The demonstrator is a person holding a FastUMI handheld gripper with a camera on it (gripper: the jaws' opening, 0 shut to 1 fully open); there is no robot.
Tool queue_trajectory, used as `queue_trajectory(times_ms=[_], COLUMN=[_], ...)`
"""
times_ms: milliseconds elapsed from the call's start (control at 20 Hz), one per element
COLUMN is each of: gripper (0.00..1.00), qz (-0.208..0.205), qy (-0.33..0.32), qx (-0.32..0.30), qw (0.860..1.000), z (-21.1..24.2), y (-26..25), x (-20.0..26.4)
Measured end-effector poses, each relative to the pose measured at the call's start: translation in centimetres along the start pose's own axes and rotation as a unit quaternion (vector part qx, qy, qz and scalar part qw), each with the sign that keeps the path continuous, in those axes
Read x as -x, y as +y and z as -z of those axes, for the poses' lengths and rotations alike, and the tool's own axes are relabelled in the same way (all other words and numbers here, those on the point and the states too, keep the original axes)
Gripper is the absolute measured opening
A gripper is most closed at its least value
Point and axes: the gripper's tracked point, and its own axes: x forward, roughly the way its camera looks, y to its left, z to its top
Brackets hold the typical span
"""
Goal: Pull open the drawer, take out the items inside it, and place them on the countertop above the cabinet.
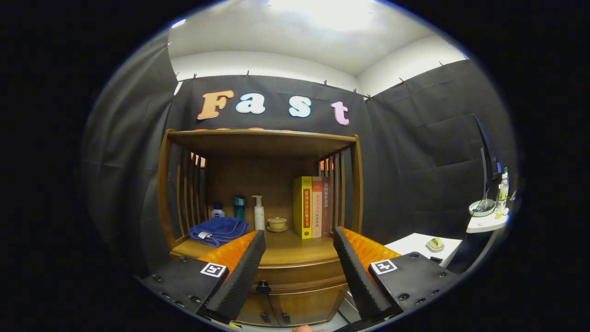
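Gripper [299,240] hangs in front of the cabinet [295,295], fingers spread wide, nothing between them. The drawer [299,276] looks closed, its dark knob [263,287] just beside the left finger. Countertop [295,249] carries a blue towel [219,230], bottles and books [313,207].

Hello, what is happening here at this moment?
A person holds a two-finger gripper in front of a brown wooden cabinet. Its fingers are open and empty. The drawer's small dark round knob sits between them, nearer the left one; the drawer is still closed. A folded blue towel, bottles and upright books already stand on the countertop.
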Motion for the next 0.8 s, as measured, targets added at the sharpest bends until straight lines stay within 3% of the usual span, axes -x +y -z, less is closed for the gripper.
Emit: queue_trajectory(times_ms=[800], gripper=[0.98], qz=[-0.010], qy=[0.004], qx=[-0.001], qw=[1.000], z=[0.4], y=[1.2], x=[0.2])
